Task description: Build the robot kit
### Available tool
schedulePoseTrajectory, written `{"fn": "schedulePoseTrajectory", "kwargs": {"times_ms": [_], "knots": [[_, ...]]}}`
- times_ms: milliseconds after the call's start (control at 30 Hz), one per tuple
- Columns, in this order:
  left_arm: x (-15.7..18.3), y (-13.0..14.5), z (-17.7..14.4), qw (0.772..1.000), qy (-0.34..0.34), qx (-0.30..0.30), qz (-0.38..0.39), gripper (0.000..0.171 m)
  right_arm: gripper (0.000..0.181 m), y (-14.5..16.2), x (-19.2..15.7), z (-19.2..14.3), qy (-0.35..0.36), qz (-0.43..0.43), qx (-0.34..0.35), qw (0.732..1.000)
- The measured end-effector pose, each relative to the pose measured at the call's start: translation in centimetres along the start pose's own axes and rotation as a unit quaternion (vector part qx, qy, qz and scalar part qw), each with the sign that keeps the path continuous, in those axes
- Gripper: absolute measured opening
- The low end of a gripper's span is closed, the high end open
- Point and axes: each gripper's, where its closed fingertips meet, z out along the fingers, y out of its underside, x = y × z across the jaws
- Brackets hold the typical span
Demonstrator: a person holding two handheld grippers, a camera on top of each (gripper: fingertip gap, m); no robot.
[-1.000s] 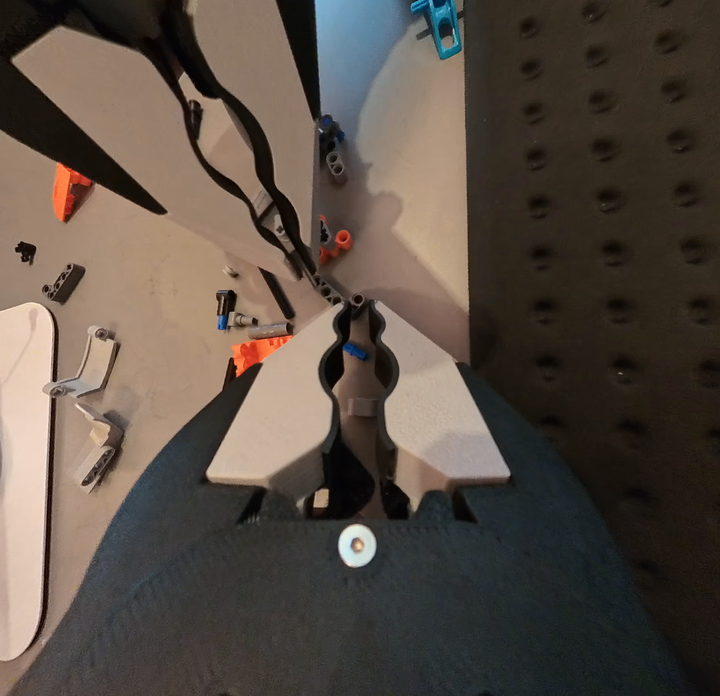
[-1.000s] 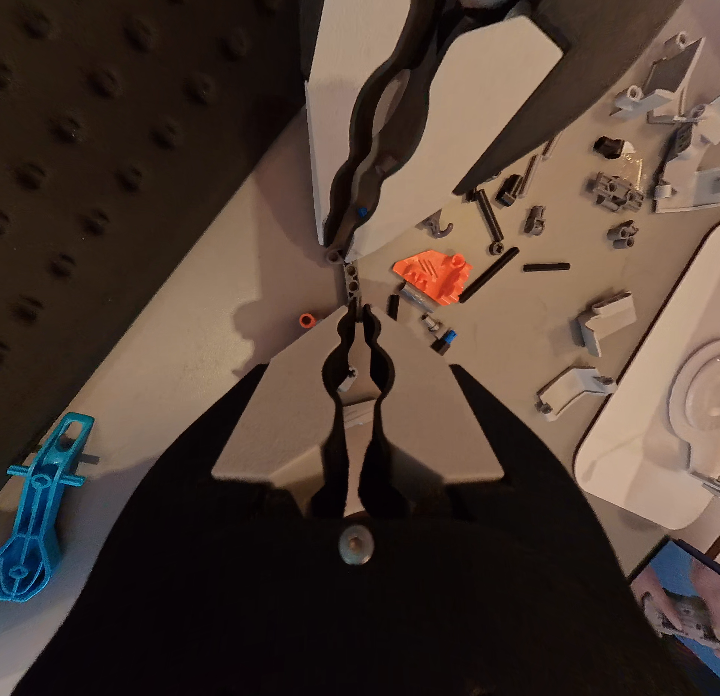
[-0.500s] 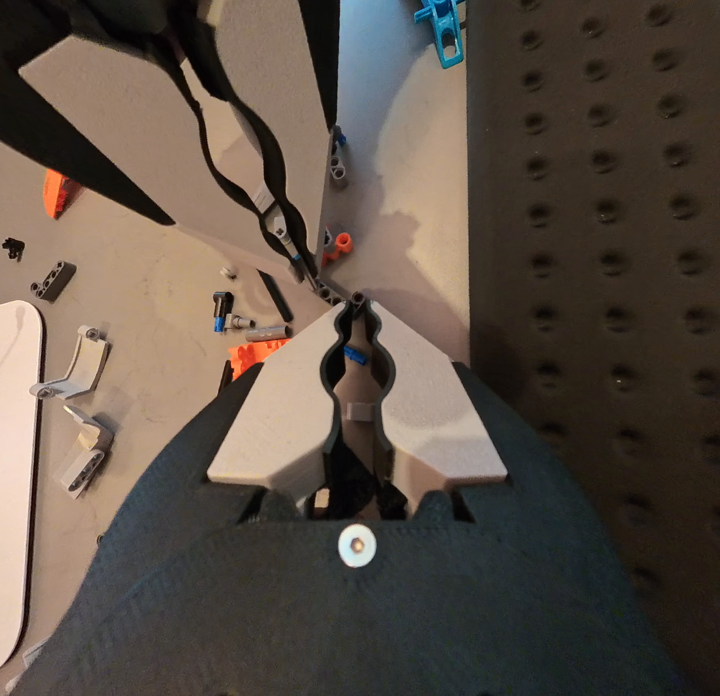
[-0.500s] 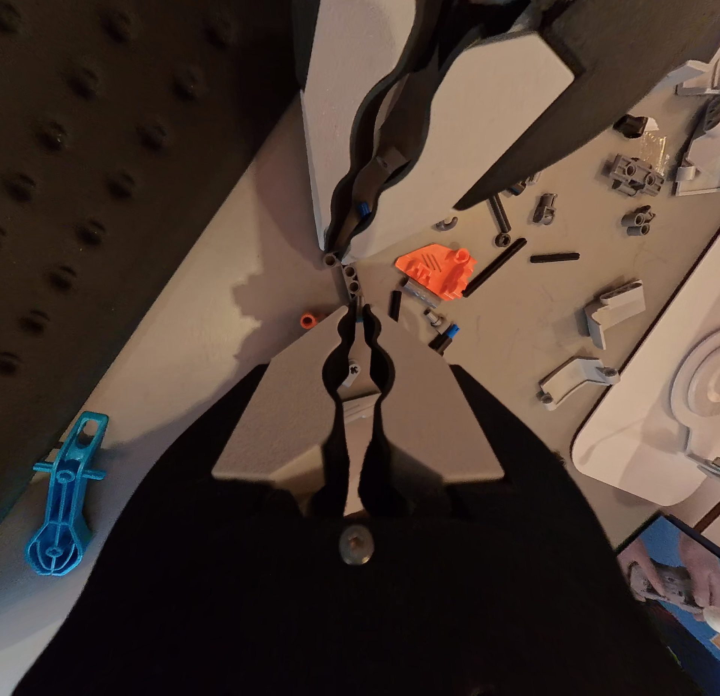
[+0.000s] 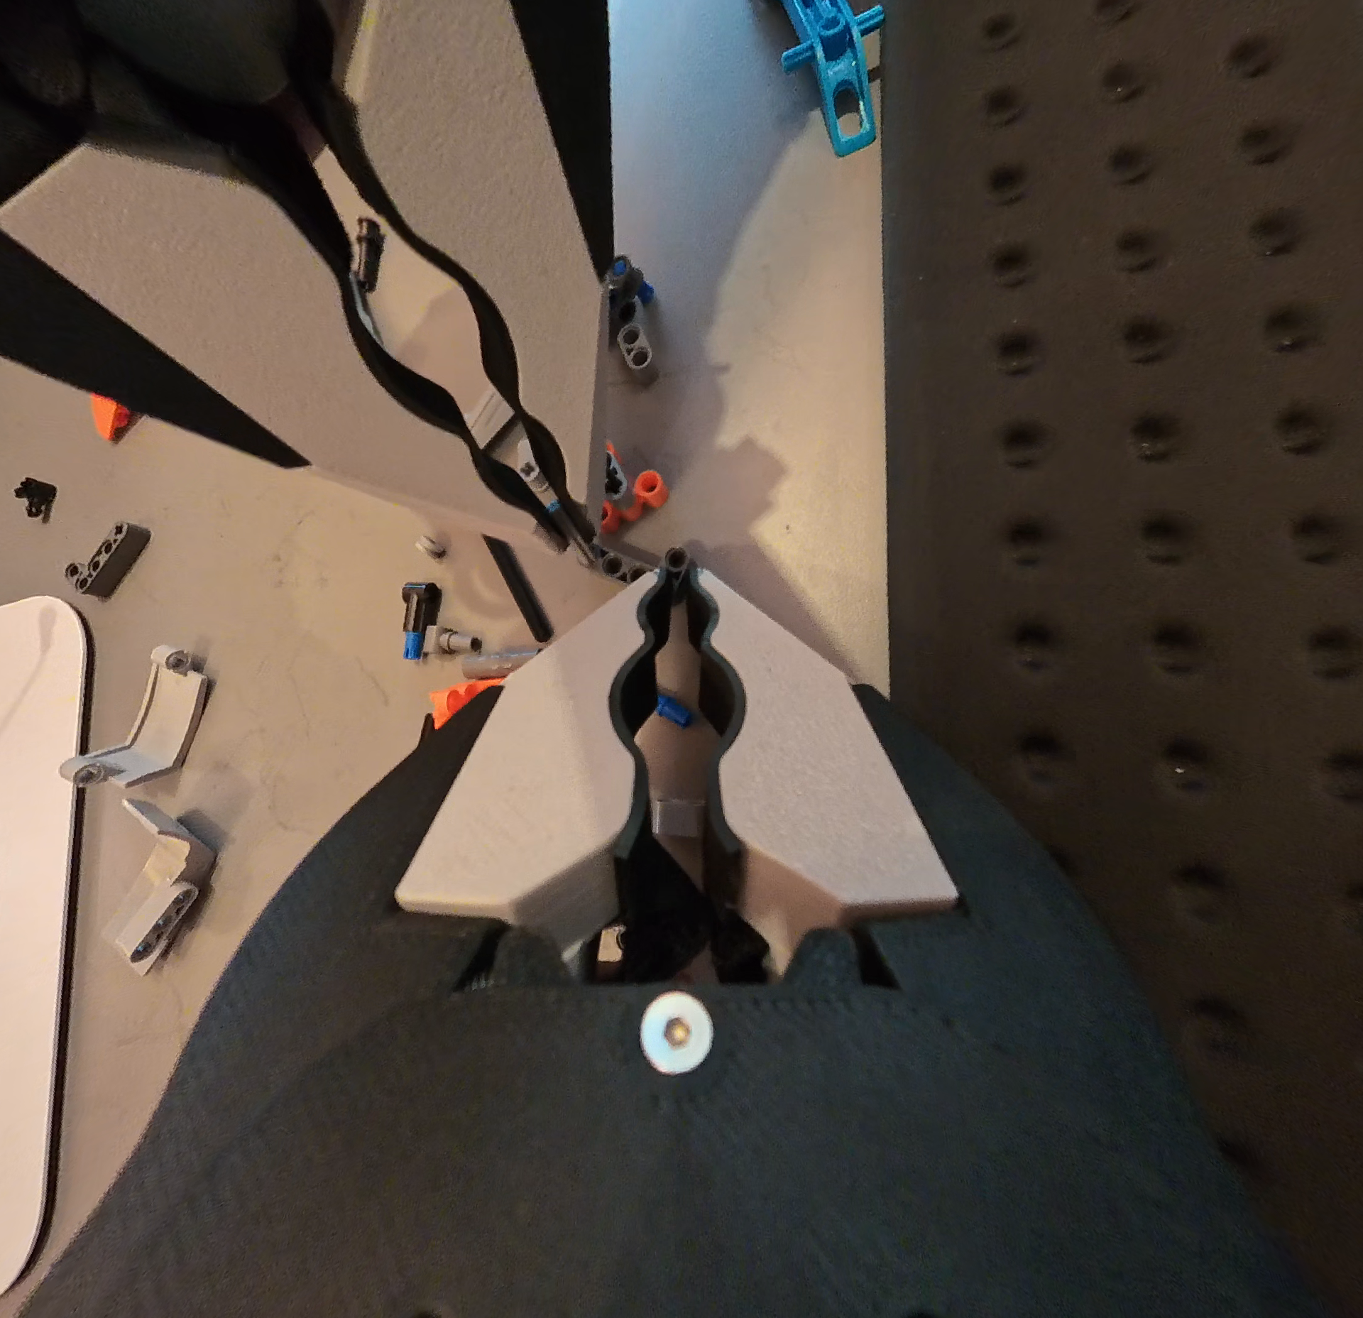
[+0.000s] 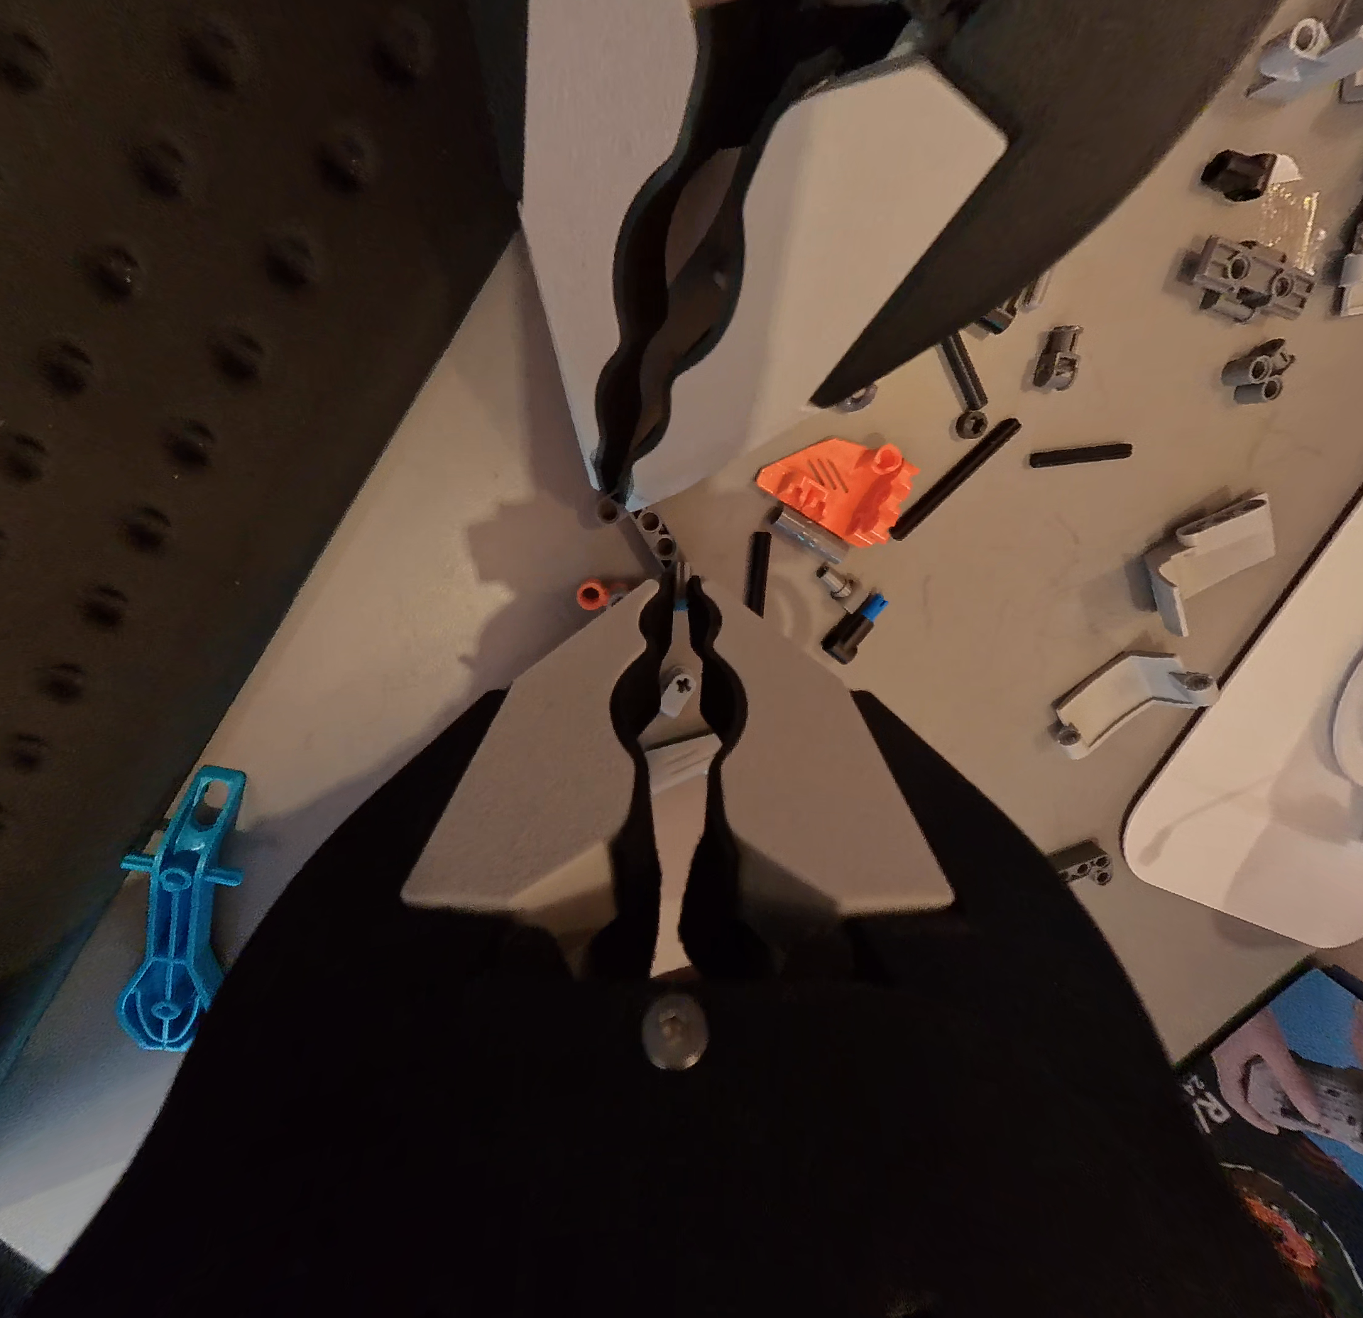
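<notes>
Table [image 5: 243, 545]: you work over a grey table with a dark studded foam panel [image 5: 1143, 471] along its right edge in the left wrist view, and a white tray [image 6: 1254, 803] at the right of the right wrist view.

Left gripper [image 5: 677, 570]: your left tool has its tips pinched together on one end of a short dark grey holed beam [image 5: 627, 565].

Right gripper [image 6: 678, 590]: your right tool is also closed, clamped on a small pin [image 6: 680, 598] with a blue collar. It looks like a pin, though it is mostly hidden between the tips.

Key relation: the two tools meet nose to nose. In the right wrist view the beam [image 6: 653, 524] lies just beyond your right tips, its long axis slanting from far left to near right, and its near end sits just beside the pin. I cannot tell whether they touch.

Nearer tool: both are at the beam; the left grips it, the right faces it.

Loose parts: an orange panel [image 6: 837, 489] and black axles [image 6: 959, 475] lie just right of the meeting point, a small orange connector [image 6: 590, 595] just left, and a blue lever piece [image 6: 177, 906] sits well apart, near left.
</notes>
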Motion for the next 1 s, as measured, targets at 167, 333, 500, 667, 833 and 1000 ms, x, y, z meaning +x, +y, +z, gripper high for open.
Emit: {"fn": "schedulePoseTrajectory", "kwargs": {"times_ms": [167,333,500,667,833,1000], "knots": [[-0.10,0.16,-0.09,1.000,-0.002,-0.004,0.004,0.003,0.001,0.10,-0.06,-0.03,0.003,-0.011,-0.007,1.000],[-0.31,0.35,-0.19,1.000,-0.006,-0.008,0.005,0.003,0.001,0.12,0.12,-0.01,0.010,-0.018,-0.017,1.000],[-0.37,0.43,-0.24,1.000,-0.006,-0.007,0.005,0.002,0.001,0.46,0.51,-0.11,0.016,-0.018,-0.031,0.999],[-0.36,0.39,-0.23,1.000,-0.006,-0.006,0.004,0.002,0.001,0.31,0.56,-0.05,0.012,-0.016,-0.025,0.999],[-0.36,0.39,-0.23,1.000,-0.005,-0.005,0.002,0.002,0.001,-0.11,0.63,-0.04,0.011,-0.021,-0.017,1.000],[-0.36,0.36,-0.21,1.000,-0.005,-0.004,0.001,0.002,0.001,0.02,0.61,0.04,0.008,-0.018,-0.018,1.000]]}}
